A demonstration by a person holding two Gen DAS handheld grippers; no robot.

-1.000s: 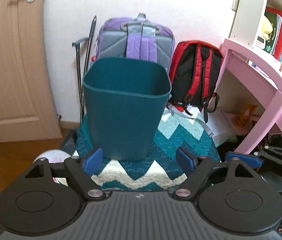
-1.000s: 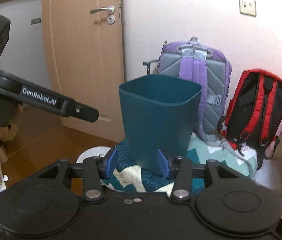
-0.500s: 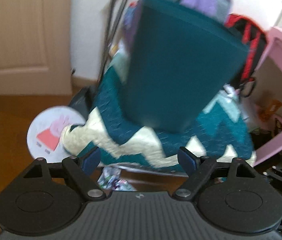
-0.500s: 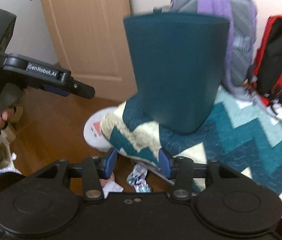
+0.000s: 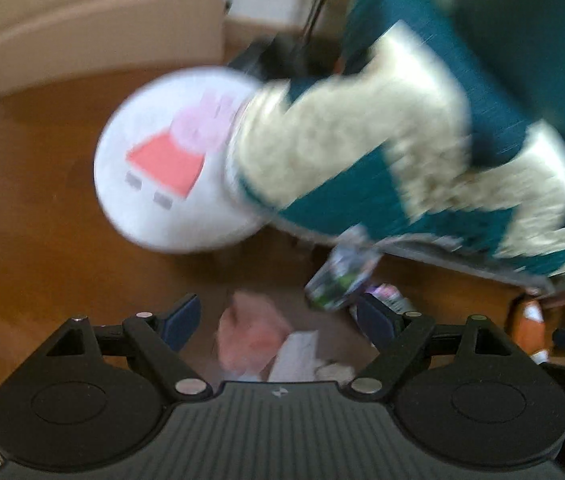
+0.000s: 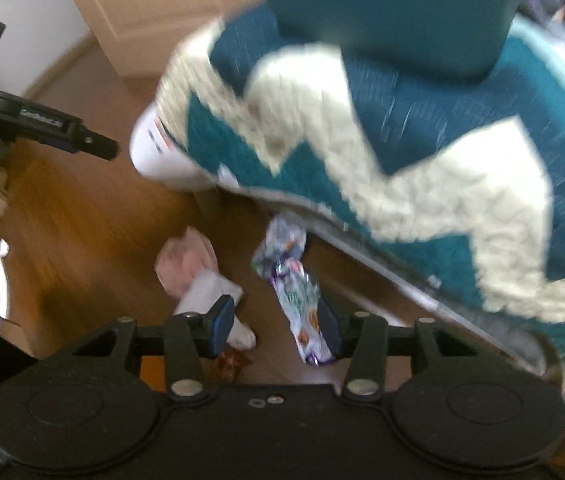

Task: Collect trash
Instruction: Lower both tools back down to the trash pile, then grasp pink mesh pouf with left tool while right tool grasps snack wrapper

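Both tongs dropped floorward, gaping empty: left tongs (image 5: 278, 318), right tongs (image 6: 276, 326) over wrappers (image 6: 294, 280) beside quilt edge (image 6: 362, 236).

My right gripper (image 6: 276, 326) sits at the bottom centre of the frame, jaws apart, with a colourful foil wrapper (image 6: 296, 292) on the wooden floor (image 6: 82, 216) against its right pad. Left of the wrapper lie crumpled pink and white tissues (image 6: 196, 276). The left gripper (image 6: 48, 130) reaches in from the left edge, and a teal bin (image 6: 390, 12) stands on a zigzag blanket (image 6: 422, 160) at the top.

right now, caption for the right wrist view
Open right gripper above a wrapper and tissue on the floor.
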